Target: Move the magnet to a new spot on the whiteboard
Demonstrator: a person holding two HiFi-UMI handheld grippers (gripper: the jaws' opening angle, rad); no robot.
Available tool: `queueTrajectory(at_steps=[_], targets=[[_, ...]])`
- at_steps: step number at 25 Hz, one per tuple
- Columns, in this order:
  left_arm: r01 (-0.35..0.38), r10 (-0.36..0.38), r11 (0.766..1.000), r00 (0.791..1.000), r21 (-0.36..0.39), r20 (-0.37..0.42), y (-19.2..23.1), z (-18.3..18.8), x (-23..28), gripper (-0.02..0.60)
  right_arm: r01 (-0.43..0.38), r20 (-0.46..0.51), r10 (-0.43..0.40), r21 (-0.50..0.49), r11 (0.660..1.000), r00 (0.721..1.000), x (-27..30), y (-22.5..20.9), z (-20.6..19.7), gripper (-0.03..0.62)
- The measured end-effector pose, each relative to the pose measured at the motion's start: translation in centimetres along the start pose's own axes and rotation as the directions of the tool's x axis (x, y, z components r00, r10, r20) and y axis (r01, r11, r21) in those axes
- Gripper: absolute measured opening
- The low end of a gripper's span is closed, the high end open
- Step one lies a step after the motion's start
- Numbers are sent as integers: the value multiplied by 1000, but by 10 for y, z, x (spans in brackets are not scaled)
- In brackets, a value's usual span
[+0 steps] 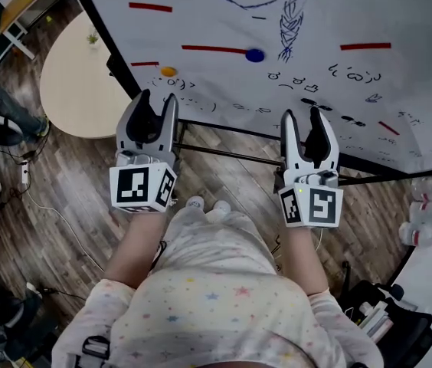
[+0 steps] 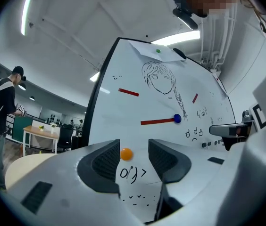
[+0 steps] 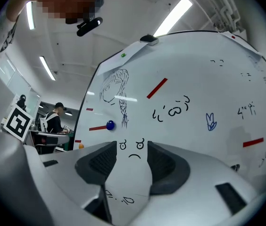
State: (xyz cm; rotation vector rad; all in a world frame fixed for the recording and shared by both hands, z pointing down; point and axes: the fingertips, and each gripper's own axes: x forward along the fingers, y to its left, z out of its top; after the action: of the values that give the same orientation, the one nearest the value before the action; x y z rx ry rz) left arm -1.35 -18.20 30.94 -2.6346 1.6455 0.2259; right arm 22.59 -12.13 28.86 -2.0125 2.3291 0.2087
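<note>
An orange round magnet [image 1: 168, 71] sticks low on the whiteboard [image 1: 224, 21], left of centre; in the left gripper view the orange magnet [image 2: 126, 153] shows between my jaws but farther off. A blue magnet [image 1: 255, 54] sits at the end of a red strip [image 1: 213, 49]; the blue magnet [image 2: 177, 119] [image 3: 110, 125] appears in both gripper views. My left gripper [image 1: 158, 106] is open, just below the orange magnet and apart from it. My right gripper [image 1: 307, 118] is open near the board's lower edge, with nothing held.
The board carries a drawn girl's head [image 2: 159, 78], doodles and several red strips. A round beige table [image 1: 78, 79] stands left of the board. A person [image 2: 1, 112] stands far off at the left. Cables lie on the wooden floor [image 1: 55, 221].
</note>
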Motion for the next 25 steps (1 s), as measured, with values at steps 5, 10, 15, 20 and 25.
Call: queueTrajectory(at_steps=[5, 10, 15, 20, 25], targets=[[20, -20, 1000, 999, -10, -30, 7, -7, 15, 178, 6, -2, -6, -5, 1000, 1000, 11, 5, 3, 201], [41, -41, 999, 998, -3, -50, 13, -10, 25, 193, 24, -3, -24, 8, 1000, 1000, 20, 11, 2, 201], [42, -42, 999, 998, 8, -51, 16, -16, 31, 196, 23, 13, -23, 3, 1000, 1000, 24, 16, 4, 201], [35, -35, 999, 999, 6, -42, 18, -20, 38, 196, 13, 18, -13, -1, 1000, 1000, 27, 19, 2, 198], [30, -30, 1000, 999, 7, -37, 17, -22, 44, 196, 13, 12, -13, 1, 1000, 1000, 28, 16, -1, 198]])
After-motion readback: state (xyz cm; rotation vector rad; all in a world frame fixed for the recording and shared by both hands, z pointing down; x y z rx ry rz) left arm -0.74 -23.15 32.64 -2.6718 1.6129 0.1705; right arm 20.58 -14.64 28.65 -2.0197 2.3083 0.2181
